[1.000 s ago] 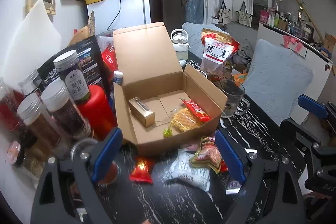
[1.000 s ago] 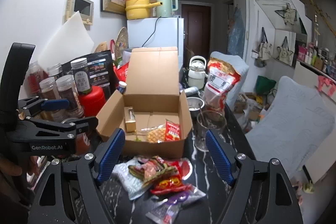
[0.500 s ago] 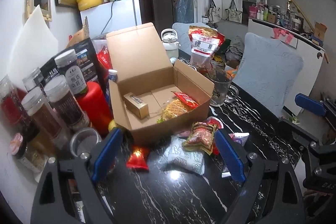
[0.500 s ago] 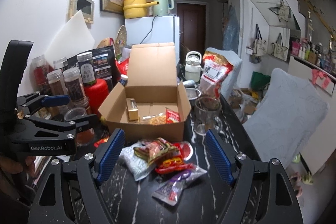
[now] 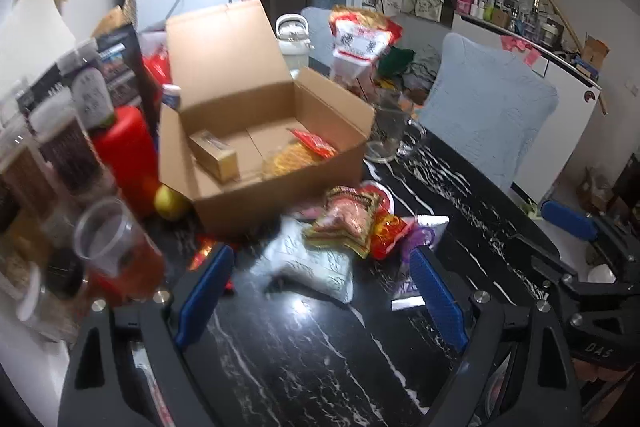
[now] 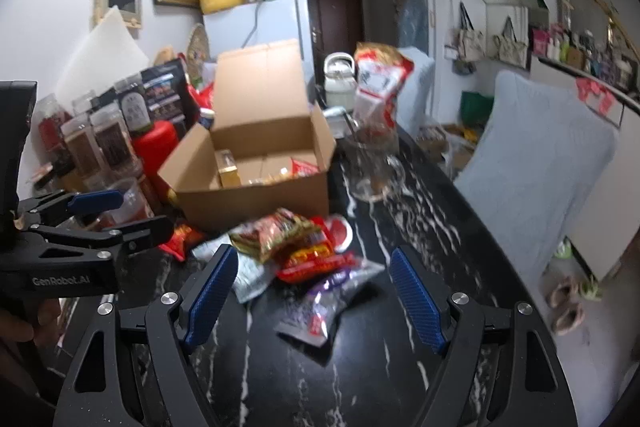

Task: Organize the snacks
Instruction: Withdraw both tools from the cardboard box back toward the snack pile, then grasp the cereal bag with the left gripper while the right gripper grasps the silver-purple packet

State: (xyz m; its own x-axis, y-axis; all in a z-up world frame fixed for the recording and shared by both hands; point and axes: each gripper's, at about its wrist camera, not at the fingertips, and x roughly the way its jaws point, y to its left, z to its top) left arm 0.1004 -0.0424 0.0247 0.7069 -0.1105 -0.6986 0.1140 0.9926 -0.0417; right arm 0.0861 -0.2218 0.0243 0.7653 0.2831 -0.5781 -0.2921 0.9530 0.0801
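Observation:
An open cardboard box stands on the black marble table, lid up, holding a small gold carton, a yellow snack and a red packet. In front of it lies a loose pile of snack packets: a white bag, a brown-red bag, a red packet and a purple one. My left gripper hovers open just short of the white bag. My right gripper hangs open over the purple packet. Neither holds anything.
Jars, a red canister, a lemon and a plastic cup crowd the left. A glass mug and a tall snack bag stand right of the box. A padded chair borders the table's right edge.
Both grippers have sunk and tipped downward toward the table, so the snack pile now lies closer between the fingers. Their openings are unchanged and nothing was picked up.

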